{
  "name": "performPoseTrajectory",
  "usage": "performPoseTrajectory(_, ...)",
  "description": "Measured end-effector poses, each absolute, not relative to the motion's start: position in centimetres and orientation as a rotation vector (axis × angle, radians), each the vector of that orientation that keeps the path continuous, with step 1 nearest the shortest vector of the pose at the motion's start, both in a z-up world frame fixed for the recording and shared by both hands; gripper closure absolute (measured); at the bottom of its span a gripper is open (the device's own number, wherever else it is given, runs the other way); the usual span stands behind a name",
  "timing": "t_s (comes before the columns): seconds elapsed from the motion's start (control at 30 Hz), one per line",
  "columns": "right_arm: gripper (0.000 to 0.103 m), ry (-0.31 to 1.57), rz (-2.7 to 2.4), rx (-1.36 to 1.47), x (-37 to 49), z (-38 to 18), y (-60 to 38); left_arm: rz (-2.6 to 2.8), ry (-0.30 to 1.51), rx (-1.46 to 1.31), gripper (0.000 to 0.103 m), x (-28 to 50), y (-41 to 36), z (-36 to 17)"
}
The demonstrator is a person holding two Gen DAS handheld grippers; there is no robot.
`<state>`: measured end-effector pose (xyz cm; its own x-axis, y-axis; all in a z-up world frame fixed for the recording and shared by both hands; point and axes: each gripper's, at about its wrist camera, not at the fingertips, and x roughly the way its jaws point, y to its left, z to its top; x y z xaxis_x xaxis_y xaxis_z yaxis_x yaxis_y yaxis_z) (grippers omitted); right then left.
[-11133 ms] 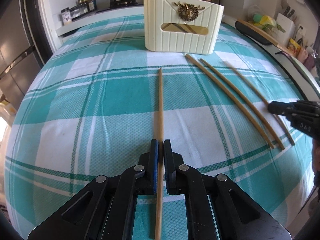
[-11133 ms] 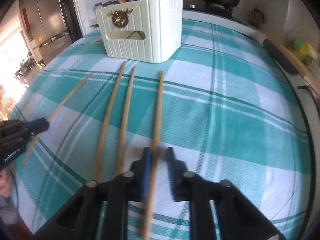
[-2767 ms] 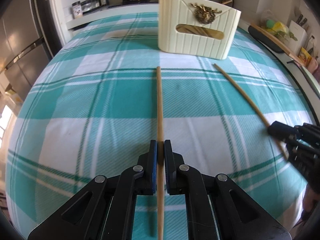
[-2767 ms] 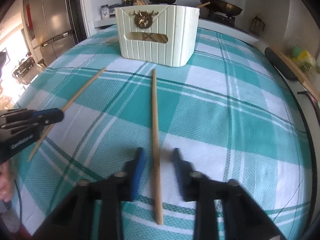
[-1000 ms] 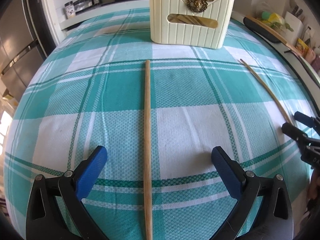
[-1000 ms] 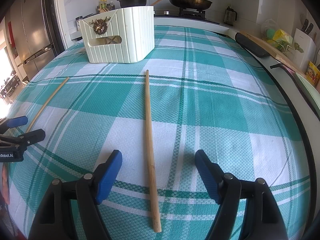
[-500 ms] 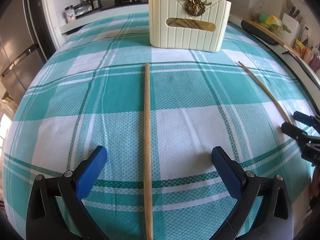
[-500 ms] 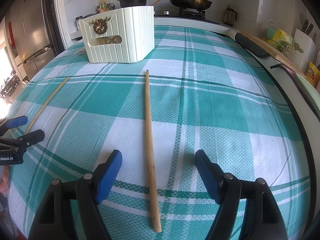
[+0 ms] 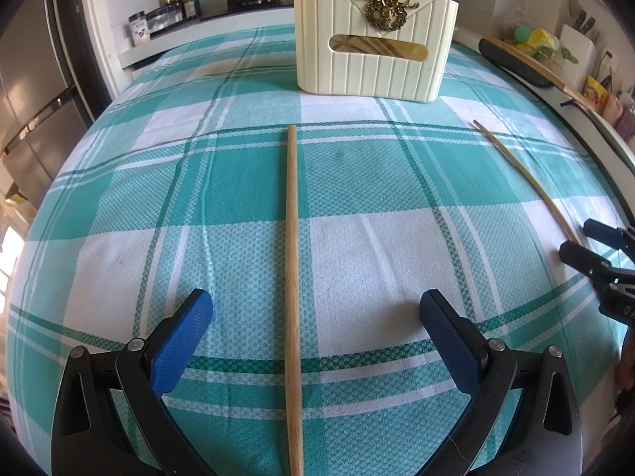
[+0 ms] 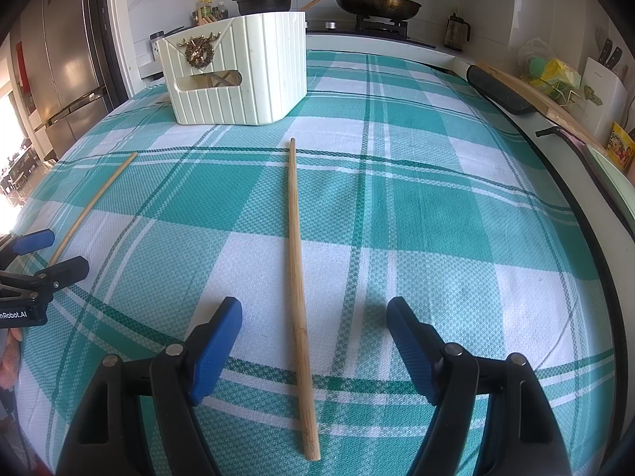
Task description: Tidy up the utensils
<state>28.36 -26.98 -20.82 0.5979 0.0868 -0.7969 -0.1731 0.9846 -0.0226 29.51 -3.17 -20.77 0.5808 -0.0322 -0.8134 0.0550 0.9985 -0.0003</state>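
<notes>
- Left gripper (image 9: 316, 311): jaws wide, holding nothing; one wooden chopstick (image 9: 293, 269) lies on the tablecloth btwn the pads, touching neither.
- Right gripper (image 10: 314, 319): jaws wide, empty; second chopstick (image 10: 298, 281) lies btwn its pads, untouched.
- Cream slatted utensil box (image 9: 375, 41) stands past the chopsticks' far tips on the checked tabletop (image 9: 397, 182); more chopsticks show thru its slot.

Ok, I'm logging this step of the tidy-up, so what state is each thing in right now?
Left claw: open, straddling a chopstick without touching it.
Right claw: open, likewise.
Left chopstick: flat on the cloth, ungripped.
Right chopstick: flat on the cloth, ungripped.
Cream holder: upright, sticks visible through its slot.
Checked tablecloth: spread flat.
</notes>
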Motion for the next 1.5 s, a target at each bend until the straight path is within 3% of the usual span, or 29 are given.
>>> performPoseTrajectory(0.33, 0.024, 0.920, 0.157, -0.097, 28.5, -20.8, -27.0, -0.079, 0.969, 0.005, 0.001, 29.3, -2.9, -20.4)
performPoseTrajectory(0.57, 0.024, 0.988, 0.188, -0.127, 28.6, -20.5, -26.9, -0.132, 0.932, -0.092, 0.001, 29.7, 0.5, -17.1)
performPoseTrajectory(0.97, 0.026, 1.166, 0.321, -0.197, 34.3, -18.2, -25.9, -0.210, 1.108, -0.011, 0.004, 37.4, 0.7, -18.5)
performPoseTrajectory(1.03, 0.026, 1.182, 0.318, -0.191, 35.8, -18.4, -25.5, -0.196, 1.131, 0.012, 0.016, 38.3, 0.4, -19.0)
performPoseTrajectory(1.17, 0.034, 1.204, 0.325, -0.214, 38.9, -19.3, -23.9, -0.174, 1.165, 0.063, 0.025, 39.8, -0.2, -19.6)
performPoseTrajectory(1.23, 0.039, 1.214, 0.320, -0.206, 40.5, -20.0, -23.3, -0.163, 1.161, 0.109, 0.037, 40.2, -0.8, -19.6)
performPoseTrajectory(1.27, 0.047, 1.206, 0.305, -0.205, 41.1, -20.1, -23.1, -0.173, 1.152, 0.116, 0.042, 40.2, -1.1, -19.5)
performPoseTrajectory(1.3, 0.065, 1.176, 0.285, -0.213, 41.8, -20.1, -22.9, -0.186, 1.145, 0.111, 0.058, 40.3, -1.3, -19.4)
performPoseTrajectory(1.33, 0.074, 1.166, 0.281, -0.215, 42.3, -20.0, -22.7, -0.189, 1.137, 0.111, 0.077, 40.4, -1.5, -19.2)
performPoseTrajectory(1.37, 0.095, 1.164, 0.276, -0.211, 42.7, -20.0, -22.6, -0.194, 1.132, 0.108, 0.088, 40.5, -1.6, -19.2)
performPoseTrajectory(1.4, 0.097, 1.166, 0.267, -0.193, 43.2, -20.0, -22.7, -0.198, 1.130, 0.102, 0.096, 40.6, -1.7, -19.1)
performPoseTrajectory(1.5, 0.097, 1.136, 0.265, -0.136, 43.3, -19.2, -23.2, -0.200, 1.101, 0.069, 0.098, 40.4, -1.6, -18.4)
